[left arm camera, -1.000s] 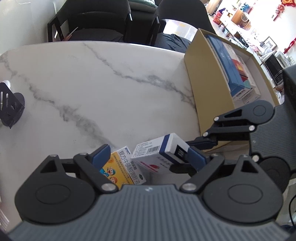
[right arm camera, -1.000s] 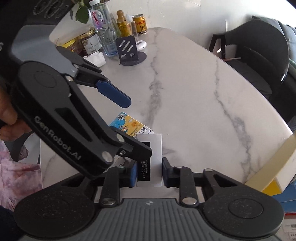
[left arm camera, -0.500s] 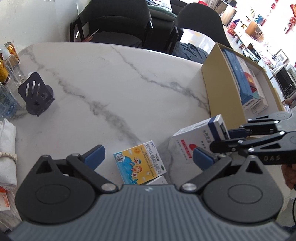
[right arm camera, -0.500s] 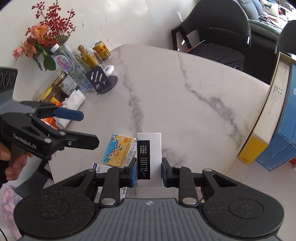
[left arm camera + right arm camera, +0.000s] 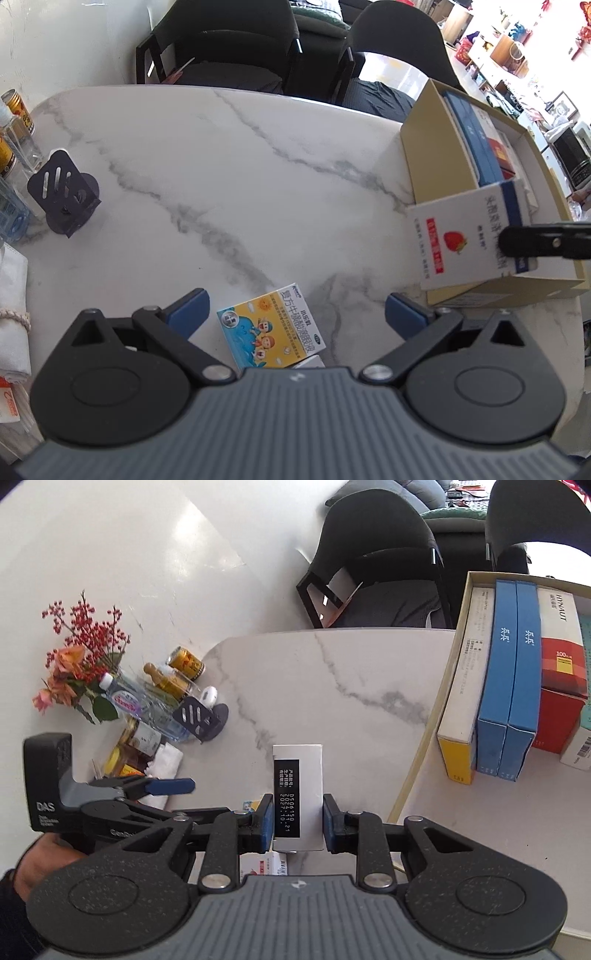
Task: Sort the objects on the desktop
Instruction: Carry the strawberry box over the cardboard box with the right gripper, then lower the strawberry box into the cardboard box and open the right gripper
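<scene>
The cardboard box [image 5: 452, 672] at the bench's edge holds a white box, two blue boxes [image 5: 508, 686] and a red one, standing side by side. The right tool [image 5: 297, 823] squeezes a white medicine box [image 5: 297, 775], held up just beside that box. The left tool [image 5: 295, 314] is wide open and empty over a yellow box [image 5: 271, 330] lying on the white marble bench [image 5: 221, 177]. Black chairs stand behind.

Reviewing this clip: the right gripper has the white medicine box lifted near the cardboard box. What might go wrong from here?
1. The right gripper pinches only the near end of the white medicine box, so it may pivot or slip.
2. The cardboard box already holds upright packs like the blue boxes; the carried box could catch its rim.
3. The yellow box lies between the open left gripper's fingers and could be nudged.
</scene>
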{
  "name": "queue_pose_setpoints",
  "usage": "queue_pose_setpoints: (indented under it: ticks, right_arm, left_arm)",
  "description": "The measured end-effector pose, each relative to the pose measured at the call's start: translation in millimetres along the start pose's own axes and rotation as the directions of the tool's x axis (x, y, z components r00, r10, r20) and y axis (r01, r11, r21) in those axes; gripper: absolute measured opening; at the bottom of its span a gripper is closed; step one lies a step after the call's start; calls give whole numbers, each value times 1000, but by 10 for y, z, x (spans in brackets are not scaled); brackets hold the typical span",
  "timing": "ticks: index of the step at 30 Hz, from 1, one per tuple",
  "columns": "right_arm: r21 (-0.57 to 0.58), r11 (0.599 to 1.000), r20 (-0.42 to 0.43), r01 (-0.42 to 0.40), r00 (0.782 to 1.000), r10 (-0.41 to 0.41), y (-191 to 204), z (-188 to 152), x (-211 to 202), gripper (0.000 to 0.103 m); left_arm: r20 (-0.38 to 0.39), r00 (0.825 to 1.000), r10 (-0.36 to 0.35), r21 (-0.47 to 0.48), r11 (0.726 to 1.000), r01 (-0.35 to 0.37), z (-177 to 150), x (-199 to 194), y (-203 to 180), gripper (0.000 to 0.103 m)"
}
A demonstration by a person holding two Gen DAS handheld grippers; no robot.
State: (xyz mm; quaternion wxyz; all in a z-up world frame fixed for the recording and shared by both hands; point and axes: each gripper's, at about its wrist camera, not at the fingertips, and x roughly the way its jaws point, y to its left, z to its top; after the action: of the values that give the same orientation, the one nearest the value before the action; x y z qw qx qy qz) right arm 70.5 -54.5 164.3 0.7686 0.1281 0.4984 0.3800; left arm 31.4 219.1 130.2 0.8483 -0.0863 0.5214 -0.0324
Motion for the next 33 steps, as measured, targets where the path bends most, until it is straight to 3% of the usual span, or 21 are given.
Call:
queue_pose_setpoints:
  ticks: [10,16,24,33]
  right_arm:
    - [104,992,136,68,987,-82,-302,115,-623,29]
    - [209,967,139,143,975,-174,-662,24,-760,29]
    - [239,954,108,181,971,-211,-762,-38,-671,29]
    - [217,939,-16,265,963,-268,-725,-39,-249,29]
  left_arm:
    - [-12,1000,-4,31,1000,4,15,51,-101,103]
    - [-21,1000,-2,22,1000,3,-6,74,-97,103]
    - [-31,1000,-2,20,1000,2,-30,89,-94,103]
    - [-51,999,5,13,1000,-4,-82,131,-60,103]
